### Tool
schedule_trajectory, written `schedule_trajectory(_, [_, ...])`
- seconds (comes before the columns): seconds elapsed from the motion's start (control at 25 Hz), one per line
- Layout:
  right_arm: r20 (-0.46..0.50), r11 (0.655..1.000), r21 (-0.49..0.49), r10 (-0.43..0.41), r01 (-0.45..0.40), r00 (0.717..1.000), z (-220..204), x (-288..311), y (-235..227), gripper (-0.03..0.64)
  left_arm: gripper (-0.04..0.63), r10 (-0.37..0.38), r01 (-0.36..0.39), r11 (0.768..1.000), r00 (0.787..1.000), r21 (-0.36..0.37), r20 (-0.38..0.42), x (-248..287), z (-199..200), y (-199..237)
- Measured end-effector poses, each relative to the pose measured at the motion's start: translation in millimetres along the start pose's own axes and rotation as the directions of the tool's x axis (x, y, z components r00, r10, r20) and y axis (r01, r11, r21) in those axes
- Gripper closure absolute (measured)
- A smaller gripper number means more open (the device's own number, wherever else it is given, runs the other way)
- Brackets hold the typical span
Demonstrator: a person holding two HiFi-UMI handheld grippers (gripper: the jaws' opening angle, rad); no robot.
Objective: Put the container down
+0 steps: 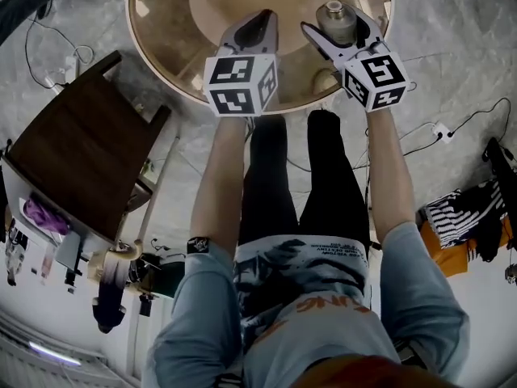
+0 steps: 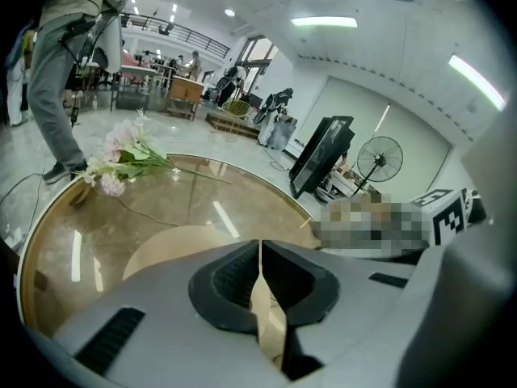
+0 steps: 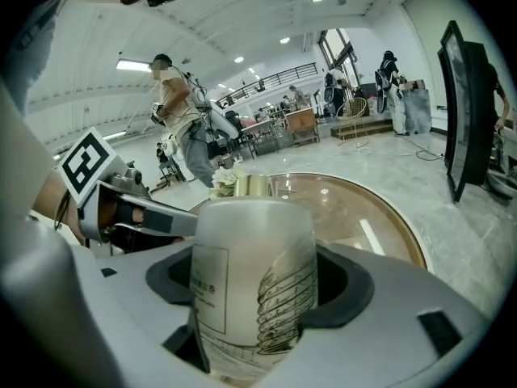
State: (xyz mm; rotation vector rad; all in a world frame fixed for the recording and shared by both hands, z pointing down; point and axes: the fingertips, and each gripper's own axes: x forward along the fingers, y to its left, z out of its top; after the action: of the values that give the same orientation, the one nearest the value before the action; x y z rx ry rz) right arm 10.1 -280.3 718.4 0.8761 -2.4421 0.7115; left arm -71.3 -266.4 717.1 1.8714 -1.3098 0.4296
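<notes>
My right hand-held gripper (image 1: 338, 24) pinched the frosted container (image 3: 254, 273) over the round surface (image 1: 161, 51); its label (image 3: 212, 293) was printed too small to read. My left hand-held gripper (image 2: 260, 277) was pressed together.

Grey left gripper (image 1: 260, 18) and right gripper (image 1: 338, 24) bear marker cubes (image 1: 241, 82); pale-blue sleeves (image 1: 190, 297), black trousers (image 1: 327, 176).

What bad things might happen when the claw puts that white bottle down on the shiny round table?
The container looks tall and narrow, so it may tip if the right claw opens before it stands flat. The table top looks like glass; a hard landing might crack something. The left claw, shut and empty, hovers close beside and might bump it.
</notes>
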Motion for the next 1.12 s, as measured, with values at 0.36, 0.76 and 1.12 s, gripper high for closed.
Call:
schedule_trajectory(0.36, [0.018,0.994,-0.089,-0.059,0.061,0.998,31,65,-45,0.262,0.558,0.019,-0.019,1.000,0.999,-0.010,0.043,14,20,21])
schedule_trajectory(0.76, [0.048,0.983,-0.141,-0.112,0.118,0.993,47,110,-68,0.262,0.558,0.043,-0.039,0.998,0.996,-0.043,0.079,20,27,38])
schedule_trajectory(1.12, [0.080,0.960,-0.261,-0.082,0.100,0.993,49,119,-63,0.262,0.558,0.071,-0.067,0.997,0.994,-0.045,0.086,44,40,62])
